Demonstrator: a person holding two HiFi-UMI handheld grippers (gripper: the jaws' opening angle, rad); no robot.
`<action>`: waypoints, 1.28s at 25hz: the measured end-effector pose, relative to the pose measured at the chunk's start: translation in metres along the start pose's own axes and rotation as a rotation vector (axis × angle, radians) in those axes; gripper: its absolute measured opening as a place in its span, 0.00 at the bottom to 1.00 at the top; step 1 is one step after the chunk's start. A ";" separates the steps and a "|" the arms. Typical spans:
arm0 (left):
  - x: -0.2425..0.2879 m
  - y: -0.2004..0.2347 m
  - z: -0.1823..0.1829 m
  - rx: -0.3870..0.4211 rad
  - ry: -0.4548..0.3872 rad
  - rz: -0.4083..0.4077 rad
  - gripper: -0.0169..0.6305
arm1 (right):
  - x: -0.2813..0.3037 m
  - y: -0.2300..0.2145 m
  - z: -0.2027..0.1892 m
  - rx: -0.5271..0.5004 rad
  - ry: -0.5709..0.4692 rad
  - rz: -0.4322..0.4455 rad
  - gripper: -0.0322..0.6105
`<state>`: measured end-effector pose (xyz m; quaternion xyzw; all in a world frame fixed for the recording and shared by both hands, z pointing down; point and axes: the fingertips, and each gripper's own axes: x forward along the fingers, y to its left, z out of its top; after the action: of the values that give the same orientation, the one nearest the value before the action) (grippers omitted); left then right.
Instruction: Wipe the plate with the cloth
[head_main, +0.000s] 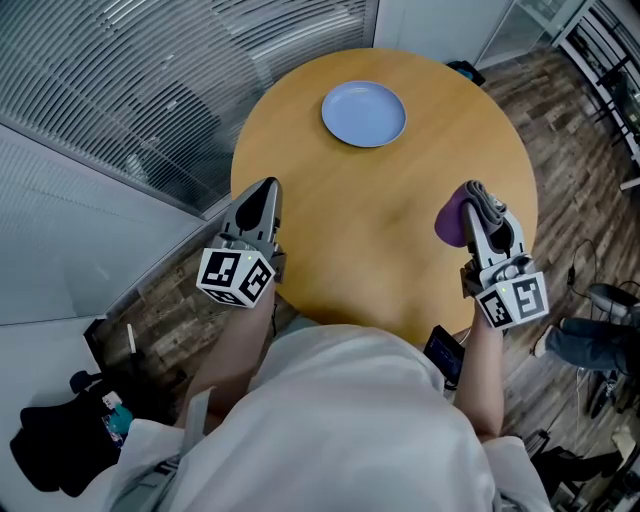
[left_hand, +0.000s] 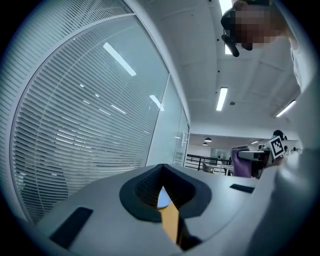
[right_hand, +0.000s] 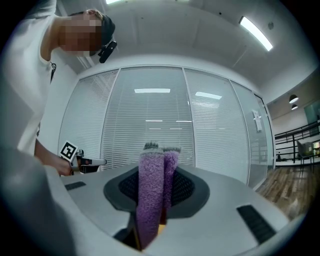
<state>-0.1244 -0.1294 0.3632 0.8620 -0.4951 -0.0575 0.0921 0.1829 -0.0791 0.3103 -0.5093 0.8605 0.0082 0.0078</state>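
Observation:
A pale blue plate (head_main: 364, 113) lies at the far side of the round wooden table (head_main: 380, 230). My right gripper (head_main: 478, 196) hovers over the table's right part, shut on a folded purple cloth (head_main: 455, 217) with a grey edge; in the right gripper view the purple cloth (right_hand: 152, 195) stands pinched between the jaws. My left gripper (head_main: 265, 188) is at the table's left edge, shut and empty. In the left gripper view its jaws (left_hand: 161, 192) meet, with a sliver of plate and tabletop showing between them.
A wall of glass with blinds (head_main: 150, 90) runs behind and left of the table. A dark phone (head_main: 443, 354) sits near the table's near edge. A black bag (head_main: 55, 445) lies on the wooden floor at lower left. Another person's leg and shoe (head_main: 590, 335) show at right.

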 end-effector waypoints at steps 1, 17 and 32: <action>-0.001 -0.002 -0.001 0.001 0.003 -0.002 0.04 | -0.001 0.001 0.000 -0.002 -0.002 -0.002 0.21; 0.003 -0.024 -0.012 0.058 0.029 -0.070 0.04 | 0.000 -0.002 -0.005 0.015 0.029 -0.003 0.21; 0.016 -0.050 -0.016 0.066 0.034 -0.105 0.04 | -0.011 -0.020 0.009 0.091 -0.026 -0.012 0.21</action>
<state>-0.0708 -0.1167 0.3680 0.8901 -0.4494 -0.0312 0.0688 0.2056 -0.0788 0.3015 -0.5135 0.8567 -0.0244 0.0423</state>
